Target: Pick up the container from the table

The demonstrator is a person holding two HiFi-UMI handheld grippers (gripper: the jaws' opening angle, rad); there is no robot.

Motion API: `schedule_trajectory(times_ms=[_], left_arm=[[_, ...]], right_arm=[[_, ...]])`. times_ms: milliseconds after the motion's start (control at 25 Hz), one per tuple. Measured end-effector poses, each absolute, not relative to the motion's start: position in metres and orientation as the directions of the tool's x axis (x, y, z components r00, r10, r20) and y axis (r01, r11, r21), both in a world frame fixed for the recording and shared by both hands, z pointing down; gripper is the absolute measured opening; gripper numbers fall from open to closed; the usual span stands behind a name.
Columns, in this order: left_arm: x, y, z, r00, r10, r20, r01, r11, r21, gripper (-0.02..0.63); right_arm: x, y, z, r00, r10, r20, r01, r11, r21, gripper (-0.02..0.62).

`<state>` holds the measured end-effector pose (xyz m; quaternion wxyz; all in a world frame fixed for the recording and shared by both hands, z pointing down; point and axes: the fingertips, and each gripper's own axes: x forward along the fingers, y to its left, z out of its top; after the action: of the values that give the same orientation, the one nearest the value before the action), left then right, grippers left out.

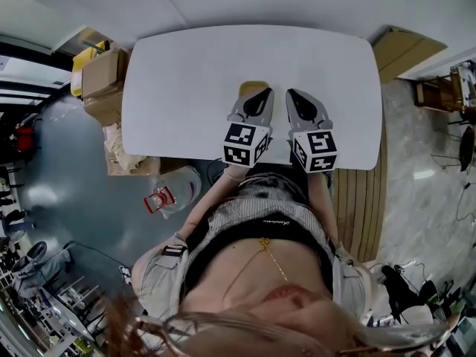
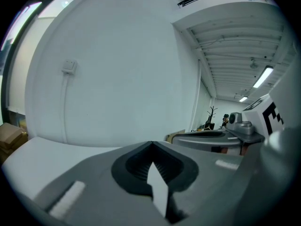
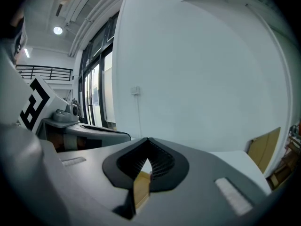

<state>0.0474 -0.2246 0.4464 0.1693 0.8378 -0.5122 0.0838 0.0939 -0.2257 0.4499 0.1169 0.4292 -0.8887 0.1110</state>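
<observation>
— White worktop [image 1: 186, 88] across the upper middle of the head view, at least three brown boxes [image 1: 104, 80] stacked off its left edge, one cardboard sheet [image 1: 405, 50] leaning at the upper right. Any container?

— One candidate only: a small tan thing [image 1: 254, 85] on the worktop, just past the tip of the left gripper [image 1: 251, 99]. Probably the container, but mostly hidden, so not certain.

— Grippers?

— Two, side by side over the near edge, the right gripper [image 1: 296, 99] just beside the left, both pointing up the frame.

— Left gripper view next.

— Jaws pressed together, tips meeting at centre frame, nothing pinched. Plain white through the slot below them. Flank of the right gripper at the right edge. No sight of the tan thing.

— Right gripper view?

— Same again: jaws pressed together. One tan sliver [image 3: 141, 189] through the slot, impossible to identify. Cardboard sheet at the lower right.

— Step in hand?

— Likely the approach, with nothing lifted yet. Best done by spreading one pair of jaws well before arrival, keeping low, straddling the container's wall squarely, closing gently, then lifting straight up.
</observation>
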Motion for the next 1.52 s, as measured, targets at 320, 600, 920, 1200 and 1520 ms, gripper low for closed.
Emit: schedule_trajectory(times_ms=[320,600,920,1200,1520], left_arm=[[0.045,-0.23,0.453,0.397,-0.856,0.332,-0.917,-0.352,0.189,0.0],[0.024,-0.234,0.459,0.351,-0.874,0.337,-0.934,-0.302,0.189,0.0],[-0.004,-0.242,0.458,0.39,-0.86,0.329,-0.92,-0.344,0.19,0.0],[-0.023,-0.253,0.46,0.454,-0.83,0.325,-0.891,-0.41,0.196,0.0],[-0.039,-0.254,0.453,0.482,-0.822,0.304,-0.876,-0.439,0.203,0.0]], right_arm=[[0.091,-0.234,0.456,-0.651,-0.691,0.315,-0.746,0.658,-0.1,0.025],[0.078,-0.241,0.462,-0.669,-0.667,0.327,-0.726,0.68,-0.099,0.025],[0.067,-0.249,0.463,-0.598,-0.726,0.339,-0.788,0.61,-0.085,0.025],[0.066,-0.255,0.468,-0.504,-0.789,0.352,-0.856,0.511,-0.079,0.025],[0.061,-0.252,0.464,-0.455,-0.816,0.356,-0.883,0.466,-0.058,0.025]])
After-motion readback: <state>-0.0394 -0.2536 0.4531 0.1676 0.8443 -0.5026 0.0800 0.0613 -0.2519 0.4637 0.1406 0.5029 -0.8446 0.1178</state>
